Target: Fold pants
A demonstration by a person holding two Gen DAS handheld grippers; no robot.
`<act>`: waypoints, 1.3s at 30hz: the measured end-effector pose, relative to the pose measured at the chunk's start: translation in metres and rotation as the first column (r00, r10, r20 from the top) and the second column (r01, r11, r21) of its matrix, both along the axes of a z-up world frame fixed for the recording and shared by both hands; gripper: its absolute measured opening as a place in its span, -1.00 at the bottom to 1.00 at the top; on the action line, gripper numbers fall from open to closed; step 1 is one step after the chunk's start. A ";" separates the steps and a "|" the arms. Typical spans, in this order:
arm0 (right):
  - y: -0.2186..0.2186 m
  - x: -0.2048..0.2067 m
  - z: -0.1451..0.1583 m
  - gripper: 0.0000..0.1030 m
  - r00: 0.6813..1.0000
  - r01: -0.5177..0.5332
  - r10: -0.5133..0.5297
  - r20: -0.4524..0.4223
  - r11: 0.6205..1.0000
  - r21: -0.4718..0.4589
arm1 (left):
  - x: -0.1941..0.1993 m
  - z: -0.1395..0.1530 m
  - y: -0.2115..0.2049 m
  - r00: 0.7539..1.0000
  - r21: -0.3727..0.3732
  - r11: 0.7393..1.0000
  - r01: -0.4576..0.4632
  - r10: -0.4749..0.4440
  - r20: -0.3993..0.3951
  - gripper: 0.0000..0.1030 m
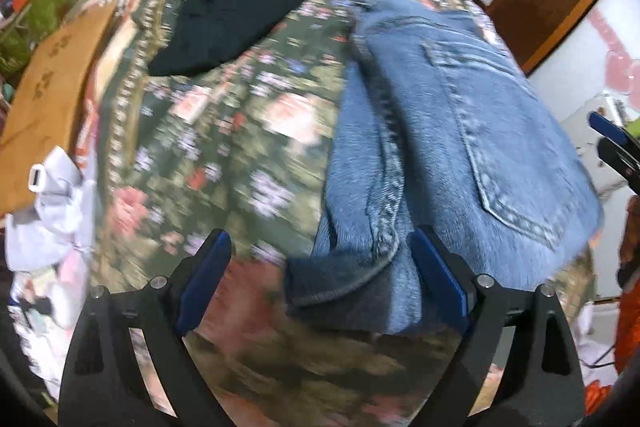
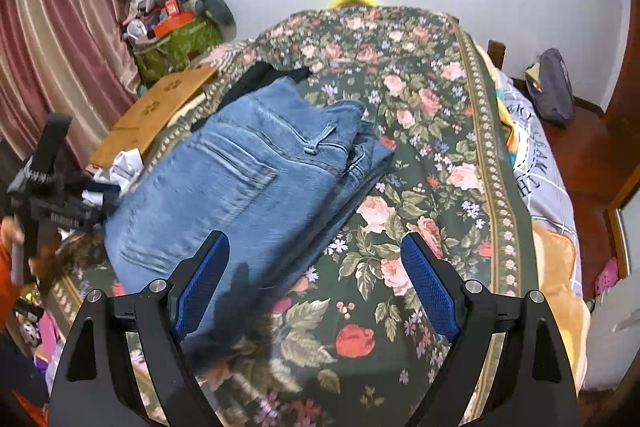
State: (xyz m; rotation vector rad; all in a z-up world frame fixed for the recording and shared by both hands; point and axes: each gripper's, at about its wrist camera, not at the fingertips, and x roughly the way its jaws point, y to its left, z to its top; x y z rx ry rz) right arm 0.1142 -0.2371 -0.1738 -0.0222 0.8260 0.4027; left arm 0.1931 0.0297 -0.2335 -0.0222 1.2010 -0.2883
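Observation:
Blue denim pants (image 1: 460, 147) lie folded into a thick stack on the floral bedspread (image 1: 224, 131), back pocket facing up. They also show in the right wrist view (image 2: 248, 187), left of centre. My left gripper (image 1: 320, 259) is open, its jaws spread wide, with the near edge of the pants between the fingers and not pinched. My right gripper (image 2: 316, 259) is open and empty, hovering above the stack's near right edge and the bedspread (image 2: 420, 155). The left gripper (image 2: 44, 183) shows at the left edge of the right wrist view.
A black garment (image 1: 224, 23) lies on the bed beyond the pants. A brown cardboard piece (image 2: 156, 115) and white crumpled cloth (image 2: 124, 165) sit at the bed's left side. Clutter and a green bag (image 2: 180, 43) stand by the curtain. A grey bag (image 2: 554, 87) sits at right.

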 end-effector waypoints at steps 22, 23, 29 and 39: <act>0.015 -0.012 -0.044 -0.37 0.996 -0.048 0.051 -0.071 0.998 0.046 | -0.020 0.006 -0.026 0.985 0.116 0.992 -0.046 0.026 0.172 0.20; 0.015 -0.012 -0.044 -0.37 0.996 -0.049 0.052 -0.075 0.998 0.045 | -0.020 0.007 -0.027 0.984 0.127 0.991 -0.044 0.021 0.177 0.20; 0.005 -0.006 -0.031 -0.36 0.993 -0.055 0.060 -0.099 0.997 0.053 | -0.017 0.032 -0.027 0.974 0.143 0.989 -0.037 0.003 0.226 0.16; -0.015 0.038 0.002 0.21 1.000 0.002 -0.003 0.017 0.998 0.063 | 0.044 0.084 -0.037 0.924 0.129 0.990 -0.052 -0.001 0.383 0.57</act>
